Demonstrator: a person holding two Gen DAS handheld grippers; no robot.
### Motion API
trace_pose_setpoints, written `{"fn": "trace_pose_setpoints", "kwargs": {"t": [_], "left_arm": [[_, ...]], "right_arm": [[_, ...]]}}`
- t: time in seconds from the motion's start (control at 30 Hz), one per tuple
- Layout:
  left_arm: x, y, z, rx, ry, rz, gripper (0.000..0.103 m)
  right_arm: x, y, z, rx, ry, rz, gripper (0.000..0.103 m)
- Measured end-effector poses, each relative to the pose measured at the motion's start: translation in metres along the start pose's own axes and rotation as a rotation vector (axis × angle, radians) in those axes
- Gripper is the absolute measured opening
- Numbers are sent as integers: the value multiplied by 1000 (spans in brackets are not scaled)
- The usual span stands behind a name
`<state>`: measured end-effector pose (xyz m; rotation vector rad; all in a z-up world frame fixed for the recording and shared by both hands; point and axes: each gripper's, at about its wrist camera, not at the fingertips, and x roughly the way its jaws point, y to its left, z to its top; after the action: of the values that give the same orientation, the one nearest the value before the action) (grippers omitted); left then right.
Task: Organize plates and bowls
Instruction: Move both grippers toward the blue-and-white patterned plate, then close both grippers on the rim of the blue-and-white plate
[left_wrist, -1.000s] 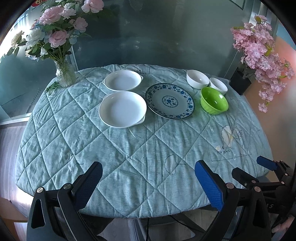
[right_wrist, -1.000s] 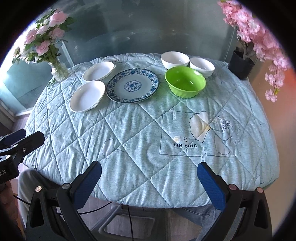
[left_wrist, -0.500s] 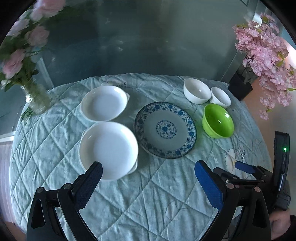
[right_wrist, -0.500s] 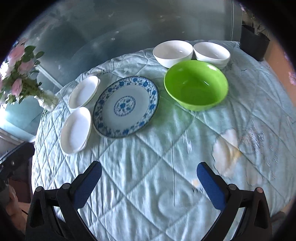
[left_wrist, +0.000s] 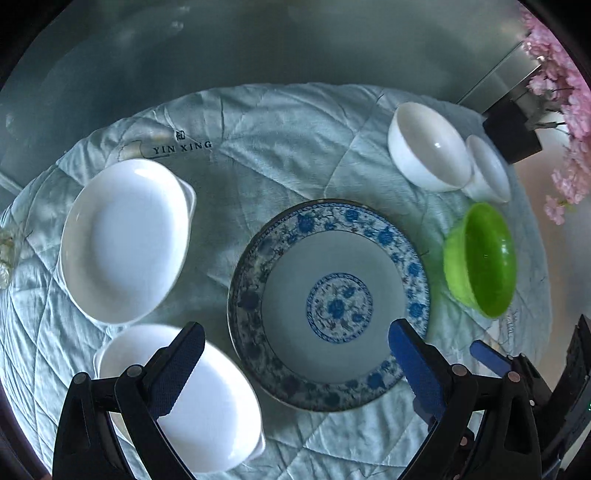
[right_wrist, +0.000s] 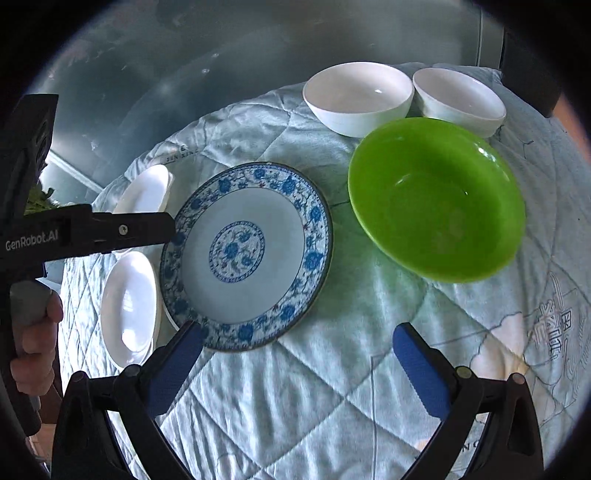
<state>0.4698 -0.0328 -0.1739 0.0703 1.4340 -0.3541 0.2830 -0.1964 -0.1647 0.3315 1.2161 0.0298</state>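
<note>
The plates and bowls sit spread across a counter covered by a pale green quilted cloth (right_wrist: 332, 387). A blue-patterned plate (left_wrist: 328, 306) lies in the middle. To its left are two white dishes: the far dish (left_wrist: 125, 240) and the near dish (left_wrist: 199, 410), close together, though whether their rims touch cannot be told. To the right of the patterned plate stands a green bowl (right_wrist: 436, 199), just beside it but apart. Beyond the green bowl are two white bowls, a larger one (right_wrist: 358, 96) on the left and a smaller one (right_wrist: 458, 98) on the right, side by side and close behind the green bowl.

The left claw (left_wrist: 295, 369) hangs over the near edge of the patterned plate with its fingers spread wide and nothing between them; its left finger covers part of the near dish. The right claw (right_wrist: 299, 369) hangs over the cloth just near of the patterned plate and green bowl, also spread wide and empty. In the right view a hand (right_wrist: 33, 339) grips the handle of the left claw at the left edge. Pink flowers (left_wrist: 565, 110) stand at the far right.
</note>
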Motion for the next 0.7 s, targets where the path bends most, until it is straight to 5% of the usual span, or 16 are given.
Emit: {"fn": "trace_pose_setpoints", "kwargs": {"t": [0.27,0.6,0.7], "left_arm": [[31,10,19,-21,61,-33,95],[63,22,14,-30,157,-84,60],[66,20,12,-8,151,-100,53]], "right_arm": [[25,3,18,77,24,-52,102],[45,7,26,85,68,-70,102],[53,6,26,98,95,-51,92]]}}
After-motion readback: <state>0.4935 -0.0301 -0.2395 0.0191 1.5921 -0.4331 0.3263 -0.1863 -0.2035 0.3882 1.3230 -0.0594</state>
